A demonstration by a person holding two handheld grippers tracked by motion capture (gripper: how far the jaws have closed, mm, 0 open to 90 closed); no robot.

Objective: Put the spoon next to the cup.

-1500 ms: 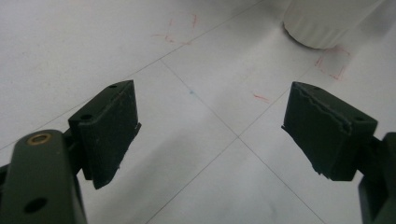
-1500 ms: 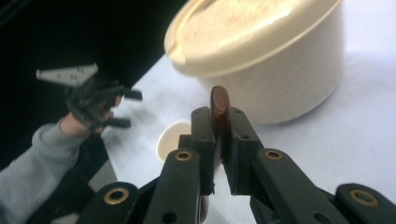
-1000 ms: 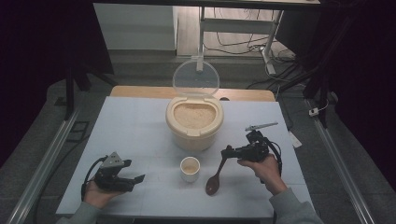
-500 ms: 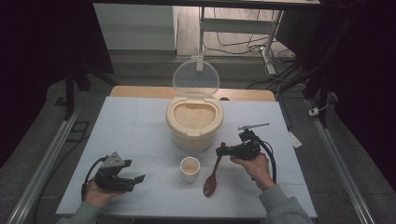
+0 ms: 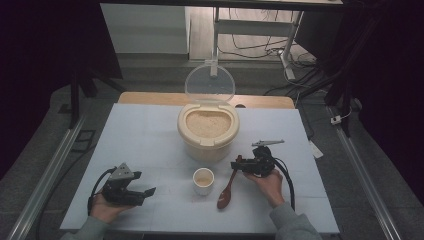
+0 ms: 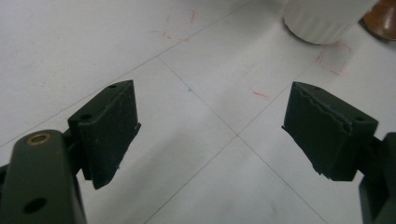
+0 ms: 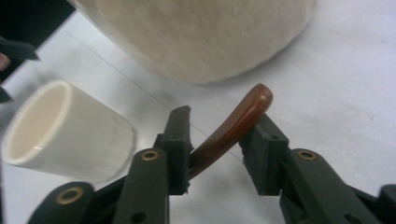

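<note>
A brown spoon [image 5: 226, 194] lies on the white table [image 5: 150, 140] with its bowl right of a small white cup [image 5: 203, 181]. Its curved handle [image 7: 233, 133] rises between the jaws of my right gripper [image 5: 236, 164] [image 7: 224, 126]. Those jaws have just been opening and stand apart around the handle without clamping it. A cream tub of rice [image 5: 208, 131] stands behind, its clear lid [image 5: 209, 82] raised. My left gripper [image 5: 149, 192] [image 6: 210, 126] rests at the front left, open wide with nothing but bare table between its pads.
The tub's wall [image 7: 196, 37] is close ahead of the right jaws, with the cup [image 7: 65, 133] to their left. The left gripper view has the cup's base [image 6: 327, 18] and the spoon's edge [image 6: 383, 18] at its top right. A wooden board [image 5: 150, 98] lies behind the table.
My right gripper has come down and slightly left with the spoon, and its jaws have parted from a tight grip on the handle. The left gripper has not moved.
</note>
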